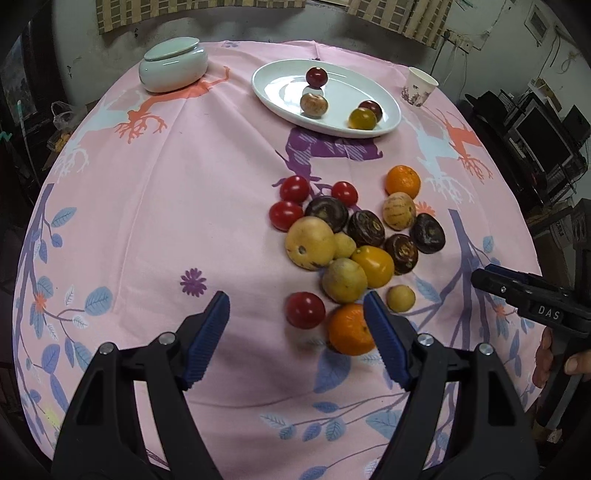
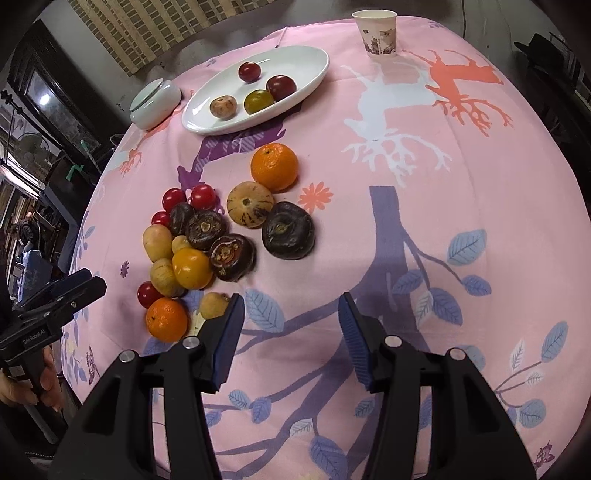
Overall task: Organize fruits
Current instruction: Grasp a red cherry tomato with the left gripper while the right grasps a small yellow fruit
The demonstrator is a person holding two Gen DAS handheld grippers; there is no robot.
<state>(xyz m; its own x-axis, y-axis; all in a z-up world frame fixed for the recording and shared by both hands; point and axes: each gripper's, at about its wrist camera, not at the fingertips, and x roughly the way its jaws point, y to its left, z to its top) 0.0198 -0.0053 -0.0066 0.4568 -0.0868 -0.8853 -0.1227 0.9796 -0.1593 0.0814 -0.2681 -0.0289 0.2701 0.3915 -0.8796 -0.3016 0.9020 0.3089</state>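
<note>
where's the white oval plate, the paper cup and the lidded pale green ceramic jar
white oval plate (image 1: 391, 107), left wrist view, bare right rim
paper cup (image 2: 376, 35), right wrist view, side wall
lidded pale green ceramic jar (image 1: 173, 72), left wrist view, front wall

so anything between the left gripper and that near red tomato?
Nothing visible. The left gripper is open above bare cloth, and the red tomato sits just ahead between its fingers. An orange crowds the tomato's right side, beside the right finger.

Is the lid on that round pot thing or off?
On. The pale lid sits flat on top of the round ceramic jar, covering its opening in both views.
</note>
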